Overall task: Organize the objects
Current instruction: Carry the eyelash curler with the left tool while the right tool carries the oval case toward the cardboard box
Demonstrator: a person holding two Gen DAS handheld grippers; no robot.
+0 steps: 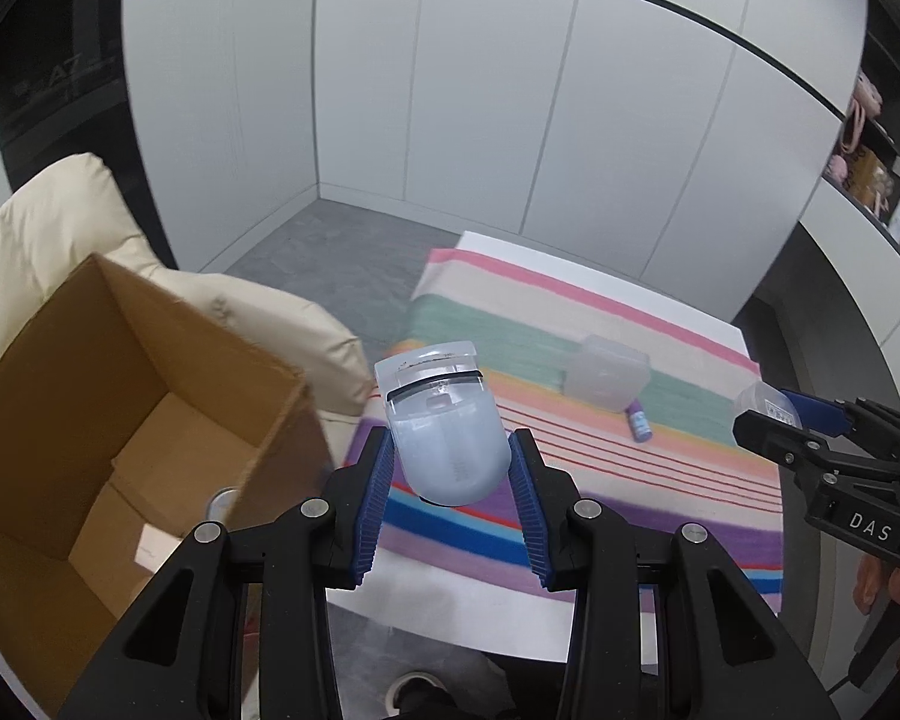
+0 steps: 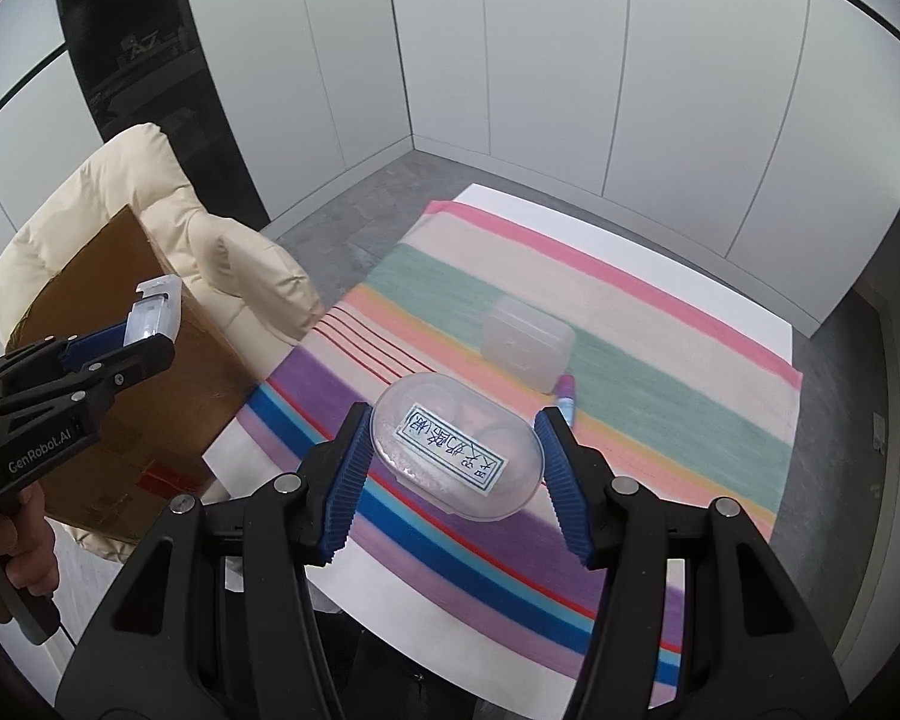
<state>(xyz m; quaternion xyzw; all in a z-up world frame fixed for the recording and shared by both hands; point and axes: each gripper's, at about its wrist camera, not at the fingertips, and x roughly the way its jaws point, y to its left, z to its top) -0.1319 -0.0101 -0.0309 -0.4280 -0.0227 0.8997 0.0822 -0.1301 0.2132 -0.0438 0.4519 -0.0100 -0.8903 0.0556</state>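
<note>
My left gripper (image 1: 450,450) is shut on a pale blue eyelash curler (image 1: 444,420) and holds it in the air beside the open cardboard box (image 1: 120,396); it also shows in the right wrist view (image 2: 153,318). My right gripper (image 2: 453,450) is shut on a clear oval case (image 2: 456,447) with a blue-printed label, above the striped cloth (image 2: 630,360). A frosted rectangular container (image 2: 528,342) and a small purple bottle (image 2: 567,396) lie on the cloth beyond it.
The box sits on a cream padded chair (image 1: 48,222) left of the white table (image 1: 498,612). Grey floor and white wall panels lie beyond. Shelves with items (image 1: 876,174) stand at the far right.
</note>
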